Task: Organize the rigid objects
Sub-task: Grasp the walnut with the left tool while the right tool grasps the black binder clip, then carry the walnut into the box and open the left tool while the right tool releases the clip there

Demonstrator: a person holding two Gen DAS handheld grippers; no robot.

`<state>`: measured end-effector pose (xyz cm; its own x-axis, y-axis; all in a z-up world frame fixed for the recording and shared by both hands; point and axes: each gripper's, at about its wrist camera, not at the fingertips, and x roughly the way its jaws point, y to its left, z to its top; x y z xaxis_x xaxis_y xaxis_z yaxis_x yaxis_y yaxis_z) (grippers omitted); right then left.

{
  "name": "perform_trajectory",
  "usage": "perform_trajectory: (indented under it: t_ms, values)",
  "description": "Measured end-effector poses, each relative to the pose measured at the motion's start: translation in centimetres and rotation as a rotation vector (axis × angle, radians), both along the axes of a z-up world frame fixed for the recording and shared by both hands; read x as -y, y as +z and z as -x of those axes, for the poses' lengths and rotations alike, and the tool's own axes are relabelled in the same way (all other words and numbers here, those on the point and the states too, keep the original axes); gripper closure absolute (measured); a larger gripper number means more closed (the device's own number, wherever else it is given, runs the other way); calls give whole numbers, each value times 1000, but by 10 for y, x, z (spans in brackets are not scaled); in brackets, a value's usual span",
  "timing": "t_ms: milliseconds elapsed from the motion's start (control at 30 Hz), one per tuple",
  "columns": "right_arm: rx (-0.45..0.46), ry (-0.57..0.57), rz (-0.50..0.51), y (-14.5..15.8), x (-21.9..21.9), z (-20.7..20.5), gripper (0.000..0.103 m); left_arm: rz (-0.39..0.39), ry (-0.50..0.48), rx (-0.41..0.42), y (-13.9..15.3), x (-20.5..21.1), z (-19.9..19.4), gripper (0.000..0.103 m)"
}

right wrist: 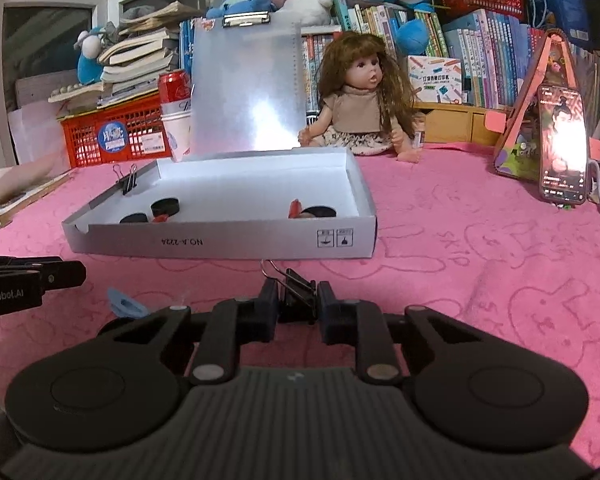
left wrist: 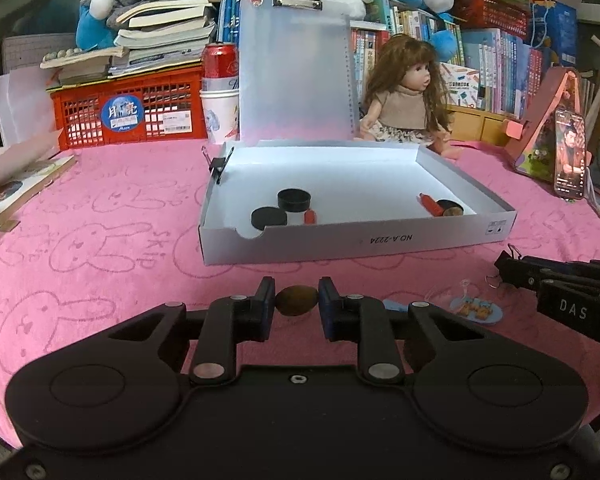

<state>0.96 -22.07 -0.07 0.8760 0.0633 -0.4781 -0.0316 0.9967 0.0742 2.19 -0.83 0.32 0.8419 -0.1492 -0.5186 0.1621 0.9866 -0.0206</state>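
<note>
Table (left wrist: 100, 208): one, under a pink fleecy cloth stamped with rabbit outlines.
Box (left wrist: 356, 240): one shallow white cardboard tray, open, mid-table.
Pucks (left wrist: 294, 199): two flat black round discs plus a third dark round piece at the tray's right end.
Red pieces (left wrist: 430, 205): two small red sticks inside the tray.
Binder clips (right wrist: 298, 296): two, black metal with wire handles; one on the tray's left wall, one on the cloth before the tray.
Nut (left wrist: 297, 300): one brown, oval, rough, on the cloth before the tray.
Left gripper (left wrist: 297, 302): fingers clenched against the nut's two ends.
Right gripper (right wrist: 298, 302): fingers pinched on the loose clip.
</note>
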Motion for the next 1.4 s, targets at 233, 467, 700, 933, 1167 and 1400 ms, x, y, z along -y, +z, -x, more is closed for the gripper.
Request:
perform_trajectory:
  t_ms: [233, 467, 700, 933, 1167, 1400]
  values:
    - [28, -7, 1, 9, 2, 1, 79, 10, -3, -2, 5, 2, -3, 81]
    - [33, -16, -3, 12, 4, -1, 79, 12, -14, 14, 13, 4, -8, 81]
    - [39, -13, -14, 16, 5, -5, 79, 15, -24, 27, 23, 7, -18, 81]
    - [49, -10, -12, 22, 4, -15, 79, 16, -40, 40, 33, 11, -33, 81]
    - [52, 0, -14, 32, 6, -33, 79, 27, -43, 41, 44, 11, -61, 81]
    - [23, -1, -42, 43, 13, -71, 79, 39, -12, 23, 55, 3, -107, 81]
